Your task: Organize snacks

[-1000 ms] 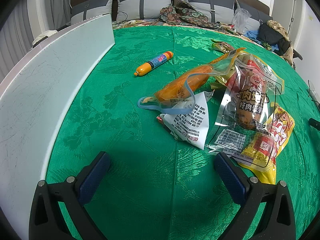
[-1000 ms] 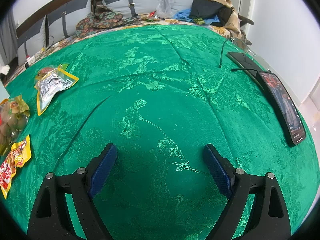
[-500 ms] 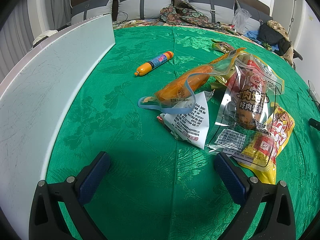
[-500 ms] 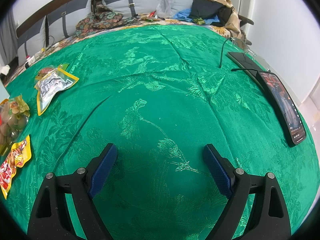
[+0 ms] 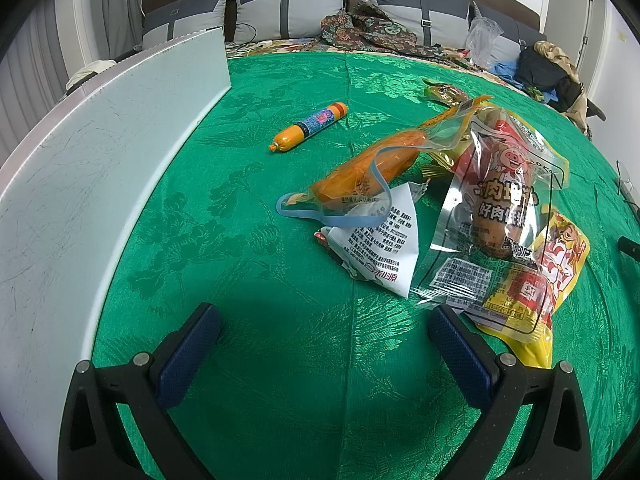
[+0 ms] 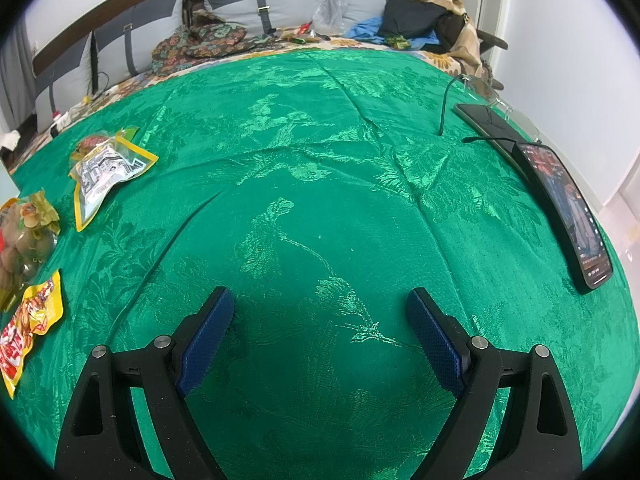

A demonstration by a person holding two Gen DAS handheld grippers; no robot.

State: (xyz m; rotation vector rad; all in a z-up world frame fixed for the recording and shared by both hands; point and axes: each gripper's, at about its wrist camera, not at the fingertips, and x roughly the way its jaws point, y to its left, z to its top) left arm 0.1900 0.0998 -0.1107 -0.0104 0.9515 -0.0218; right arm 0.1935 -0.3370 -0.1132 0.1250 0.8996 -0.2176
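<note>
You're holding both tongs spread and empty: left gripper (image 5: 324,336), right gripper (image 6: 320,320). Nothing is looking sorted yet. The snack pile (image 5: 440,216) is lying just ahead-right of the left tongs, a loose sausage stick (image 5: 308,127) farther ahead, one pouch (image 6: 104,168) far left of the right tongs. Everything is sitting on a green brocade cloth (image 6: 320,184); a white board (image 5: 88,168) is lying left, a phone (image 6: 568,212) right, cushions behind.

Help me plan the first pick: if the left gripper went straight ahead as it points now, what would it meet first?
Probably the white printed packet, lying just ahead of the left gripper with only bare green cloth between. Its jaws are open. Depth is uncertain through the fisheye.
</note>
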